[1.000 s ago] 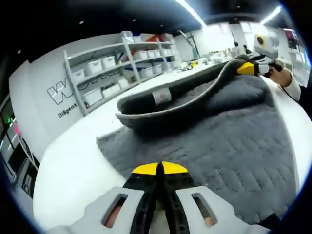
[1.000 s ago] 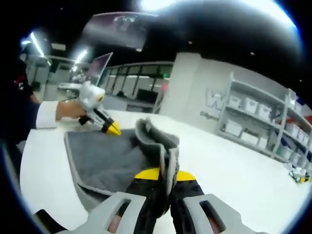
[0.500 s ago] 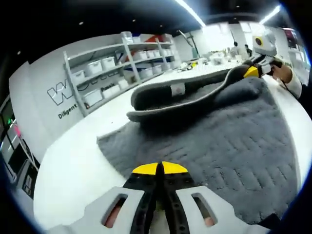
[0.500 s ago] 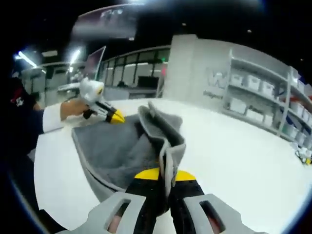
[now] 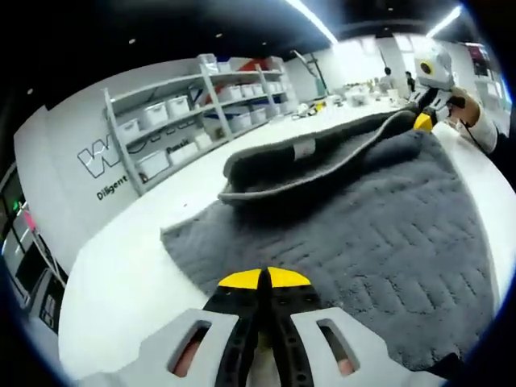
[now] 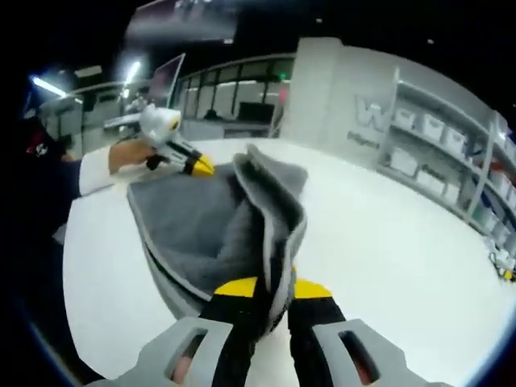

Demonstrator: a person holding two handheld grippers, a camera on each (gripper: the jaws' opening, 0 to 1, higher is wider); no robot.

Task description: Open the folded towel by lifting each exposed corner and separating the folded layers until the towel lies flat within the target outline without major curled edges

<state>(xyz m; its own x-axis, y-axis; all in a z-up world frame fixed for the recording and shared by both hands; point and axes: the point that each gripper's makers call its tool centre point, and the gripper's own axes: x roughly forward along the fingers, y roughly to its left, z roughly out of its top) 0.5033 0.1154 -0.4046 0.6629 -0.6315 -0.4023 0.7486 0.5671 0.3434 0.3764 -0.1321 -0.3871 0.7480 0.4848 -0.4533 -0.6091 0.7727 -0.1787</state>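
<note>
- Right gripper [image 6: 264,284] is clamped on a corner of the grey towel [image 5: 379,234], top layer lifted off the white table [image 6: 403,242]; we also see it at the far end in the left gripper view [image 5: 422,121].
- Left gripper [image 5: 264,279] has its jaws together at the towel's near edge. Likely pinning a corner, but we cannot tell whether cloth is between the jaws. It also shows in the right gripper view [image 6: 197,167].
- Lower layer lies spread on the table; the lifted layer hangs in a fold between the two grippers, white tag [image 5: 304,148] on its edge.
- To do this well, we carry the right corner away from the left in a low arc, keeping light tension.
- Left should hold its edge down so the base layer does not drag.
- Lay the corner down before releasing, or the edge may curl.
- We can make out no target outline, so alignment is unverified.
</note>
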